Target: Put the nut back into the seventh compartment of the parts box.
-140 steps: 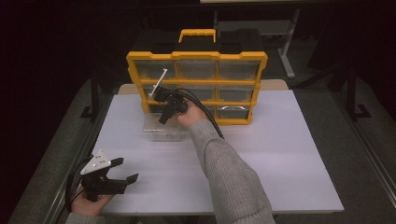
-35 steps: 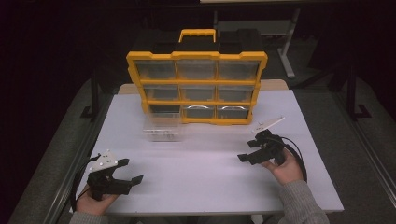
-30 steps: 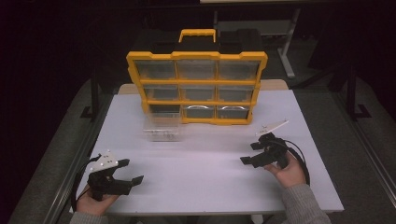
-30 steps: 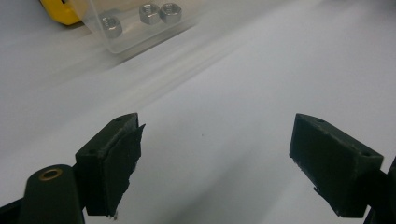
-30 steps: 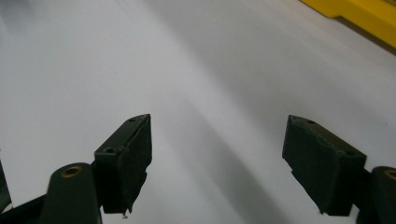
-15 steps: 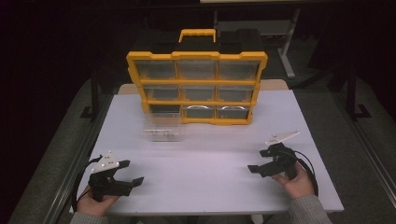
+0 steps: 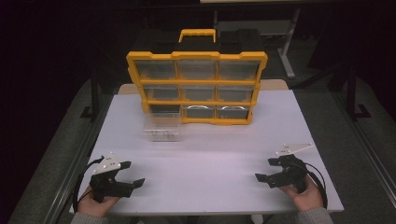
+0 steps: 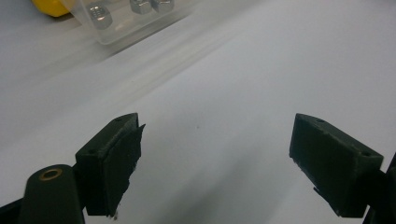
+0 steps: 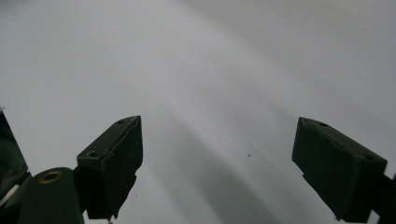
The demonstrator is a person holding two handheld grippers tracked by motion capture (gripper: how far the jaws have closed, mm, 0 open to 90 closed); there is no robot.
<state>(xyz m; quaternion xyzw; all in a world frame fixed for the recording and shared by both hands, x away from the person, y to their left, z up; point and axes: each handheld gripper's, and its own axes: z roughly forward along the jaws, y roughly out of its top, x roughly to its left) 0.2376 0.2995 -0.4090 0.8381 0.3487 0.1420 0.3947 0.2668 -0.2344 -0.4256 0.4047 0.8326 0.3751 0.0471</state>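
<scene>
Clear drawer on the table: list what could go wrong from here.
1. The drawer sits out of the yellow organizer, on the table, holding small metal nuts; a careless bump could tip it and scatter them.
2. Its empty slot is narrow, so sliding the drawer back askew may jam it.
3. Both tools, left and right, are open and far from it; reaching in fast could knock it.
</scene>
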